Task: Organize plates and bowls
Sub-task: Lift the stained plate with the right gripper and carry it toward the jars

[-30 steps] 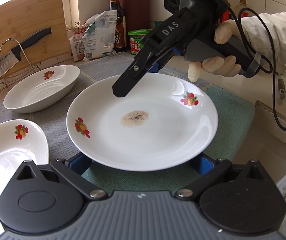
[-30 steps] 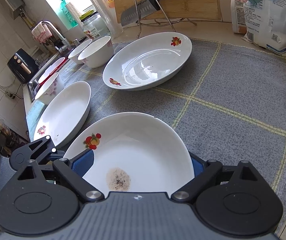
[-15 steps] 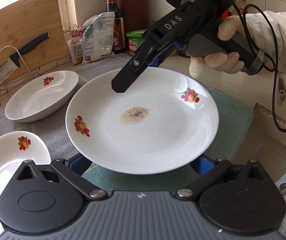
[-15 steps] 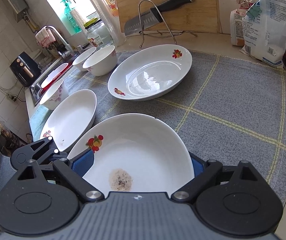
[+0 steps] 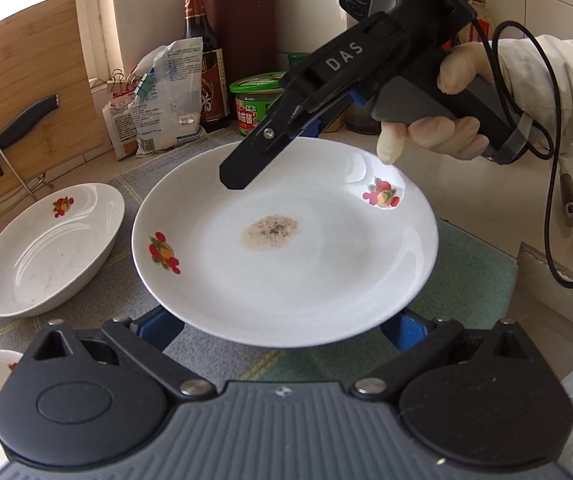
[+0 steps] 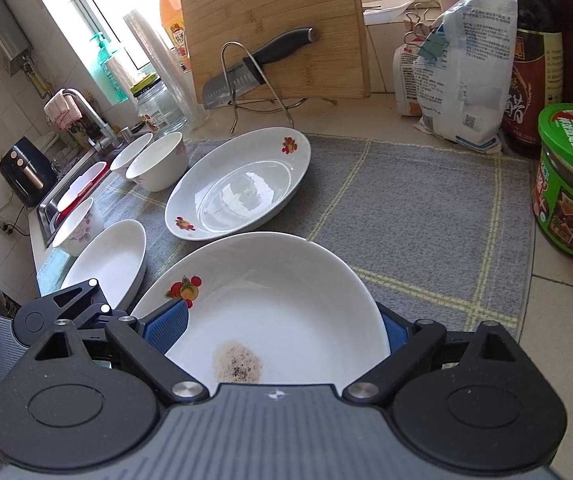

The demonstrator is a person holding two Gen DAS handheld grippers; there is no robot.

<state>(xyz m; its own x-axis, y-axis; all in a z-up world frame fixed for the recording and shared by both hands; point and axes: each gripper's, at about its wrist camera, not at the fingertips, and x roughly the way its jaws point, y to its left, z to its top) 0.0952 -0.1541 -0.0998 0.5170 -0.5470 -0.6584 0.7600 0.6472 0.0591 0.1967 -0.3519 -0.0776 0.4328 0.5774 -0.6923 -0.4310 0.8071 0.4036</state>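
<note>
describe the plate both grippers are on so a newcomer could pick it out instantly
Start at the grey checked mat on the kitchen counter, in front of the wooden cutting board. The plate is the round white one lifted above the mat's near edge, between the left gripper and the right gripper. Unlike its neighbours, it has a brownish speckled stain at its centre.

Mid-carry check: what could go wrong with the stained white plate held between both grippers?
The white round fruit-printed plate is held only at its rim between the left gripper and right gripper; uneven motion could slip it. Its brown speckled residue could soil the white oval dish if stacked there.
</note>
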